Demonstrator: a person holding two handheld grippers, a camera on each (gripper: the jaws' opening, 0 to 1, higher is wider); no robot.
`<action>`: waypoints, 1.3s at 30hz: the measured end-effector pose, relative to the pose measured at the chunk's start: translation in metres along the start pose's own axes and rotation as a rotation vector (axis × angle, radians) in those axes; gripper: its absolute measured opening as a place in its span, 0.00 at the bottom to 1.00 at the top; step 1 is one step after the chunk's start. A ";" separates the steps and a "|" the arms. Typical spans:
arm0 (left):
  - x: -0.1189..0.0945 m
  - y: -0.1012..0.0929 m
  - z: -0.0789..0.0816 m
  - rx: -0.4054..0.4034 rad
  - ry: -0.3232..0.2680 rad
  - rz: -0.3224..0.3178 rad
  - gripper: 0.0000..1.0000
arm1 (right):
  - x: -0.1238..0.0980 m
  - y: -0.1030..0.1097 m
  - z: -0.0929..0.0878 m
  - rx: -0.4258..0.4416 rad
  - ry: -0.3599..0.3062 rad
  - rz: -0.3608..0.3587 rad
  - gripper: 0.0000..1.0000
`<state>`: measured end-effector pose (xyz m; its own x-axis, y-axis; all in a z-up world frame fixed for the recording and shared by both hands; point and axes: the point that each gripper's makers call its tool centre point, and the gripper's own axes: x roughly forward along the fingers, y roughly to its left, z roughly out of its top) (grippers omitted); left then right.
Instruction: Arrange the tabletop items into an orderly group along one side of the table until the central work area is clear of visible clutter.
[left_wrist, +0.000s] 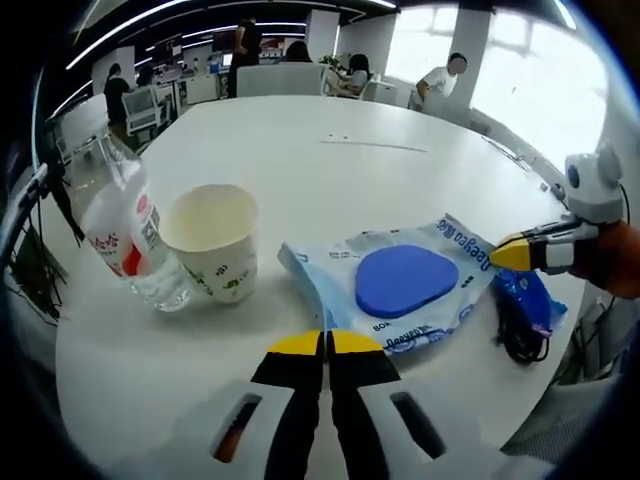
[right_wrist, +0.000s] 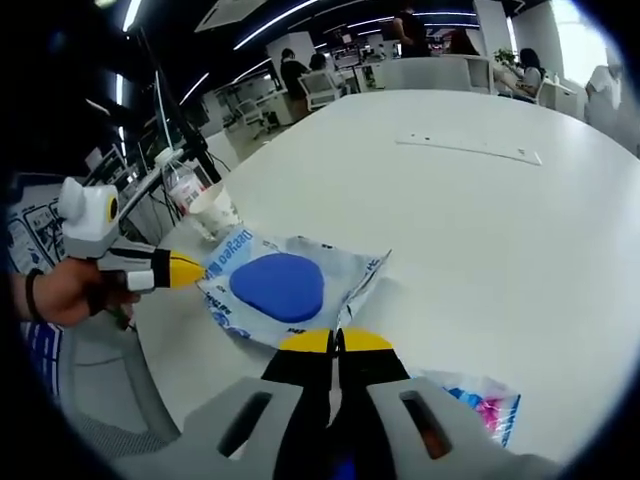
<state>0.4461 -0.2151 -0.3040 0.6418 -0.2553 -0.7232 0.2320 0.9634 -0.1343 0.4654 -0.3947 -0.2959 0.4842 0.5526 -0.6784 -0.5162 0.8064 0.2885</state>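
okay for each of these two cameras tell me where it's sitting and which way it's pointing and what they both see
Left gripper view: rides the left gripper, jaws shut, low over the table, facing the packet, cup and bottle; the right gripper enters from the right.
Right gripper view: rides the right gripper, jaws shut, facing the packet from the opposite side; the left gripper and a hand enter from the left.
Shared: packet, cup, bottle, table.
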 end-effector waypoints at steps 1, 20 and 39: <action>0.001 0.001 -0.001 -0.001 0.002 0.002 0.00 | 0.001 0.000 -0.001 0.004 0.003 0.000 0.00; 0.015 0.006 -0.014 0.016 0.046 -0.003 0.00 | 0.008 -0.002 -0.015 -0.009 0.058 0.006 0.00; 0.006 0.018 -0.023 0.006 0.053 -0.074 0.10 | 0.003 -0.006 -0.029 -0.028 0.099 0.037 0.01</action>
<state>0.4370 -0.1969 -0.3261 0.5832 -0.3208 -0.7463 0.2819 0.9415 -0.1845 0.4494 -0.4038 -0.3192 0.3927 0.5573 -0.7316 -0.5526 0.7789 0.2967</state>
